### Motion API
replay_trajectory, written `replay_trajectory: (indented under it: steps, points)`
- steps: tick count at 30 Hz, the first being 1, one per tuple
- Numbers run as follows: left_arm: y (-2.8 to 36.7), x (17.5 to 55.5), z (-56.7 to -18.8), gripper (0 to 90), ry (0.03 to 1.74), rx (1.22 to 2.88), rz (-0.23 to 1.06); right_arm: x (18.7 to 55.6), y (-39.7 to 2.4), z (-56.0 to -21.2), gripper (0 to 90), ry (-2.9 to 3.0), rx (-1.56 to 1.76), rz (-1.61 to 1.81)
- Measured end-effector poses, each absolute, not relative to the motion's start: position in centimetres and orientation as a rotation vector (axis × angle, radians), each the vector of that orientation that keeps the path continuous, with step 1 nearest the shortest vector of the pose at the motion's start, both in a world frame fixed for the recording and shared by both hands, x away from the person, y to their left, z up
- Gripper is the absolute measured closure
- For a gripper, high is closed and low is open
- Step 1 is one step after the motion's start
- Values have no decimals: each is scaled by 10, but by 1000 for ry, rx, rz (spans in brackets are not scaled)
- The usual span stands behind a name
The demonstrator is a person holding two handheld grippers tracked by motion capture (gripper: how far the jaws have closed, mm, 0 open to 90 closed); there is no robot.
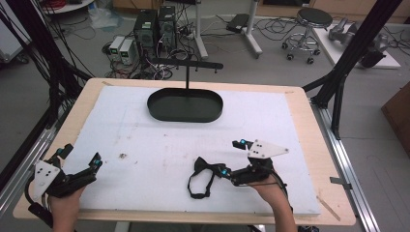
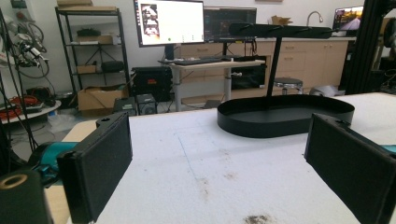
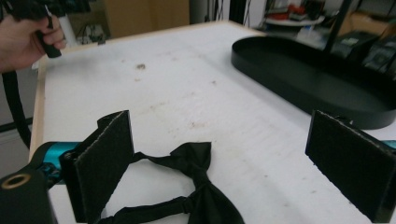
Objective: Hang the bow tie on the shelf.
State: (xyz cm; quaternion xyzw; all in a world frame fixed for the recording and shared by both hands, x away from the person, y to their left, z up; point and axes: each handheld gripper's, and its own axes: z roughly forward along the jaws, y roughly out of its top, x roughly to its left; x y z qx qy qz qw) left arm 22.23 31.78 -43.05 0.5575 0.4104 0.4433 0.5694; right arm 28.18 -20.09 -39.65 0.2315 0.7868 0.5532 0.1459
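The right gripper [image 3: 215,163], jaws spread, approaches the bow tie [image 3: 196,177]; next it must pinch it. The left gripper [image 2: 215,163] waits spread.

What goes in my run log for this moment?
left gripper: open, idle | right gripper: open at bow tie | tray stand: empty

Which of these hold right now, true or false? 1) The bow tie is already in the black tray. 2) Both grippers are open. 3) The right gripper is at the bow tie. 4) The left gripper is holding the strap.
1) False: the bow tie lies on the white board, apart from the black tray, which looks empty.
2) True: the left gripper and the right gripper both have their jaws spread.
3) True: the bow tie lies between its open jaws, not clamped.
4) False: nothing is between its jaws.
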Motion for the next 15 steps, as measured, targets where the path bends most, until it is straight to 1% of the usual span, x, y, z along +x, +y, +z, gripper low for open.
replay_trajectory:
  steps: [1,6,13,14,15]
  points:
    - [318,223,-431,81,963,1307,1040,286,-192,-401,68,2312,664,1549]
    - [317,223,-431,81,965,1309,1037,296,-173,-411,68,2396,658,1456]
    - [317,223,-431,81,965,1312,1035,306,-157,-422,72,2485,680,1360]
    - [317,223,-432,81,965,1312,1036,308,-154,-425,255,2517,677,1311]
    - [317,223,-432,81,966,1312,1035,308,-154,-425,255,2517,677,1311]
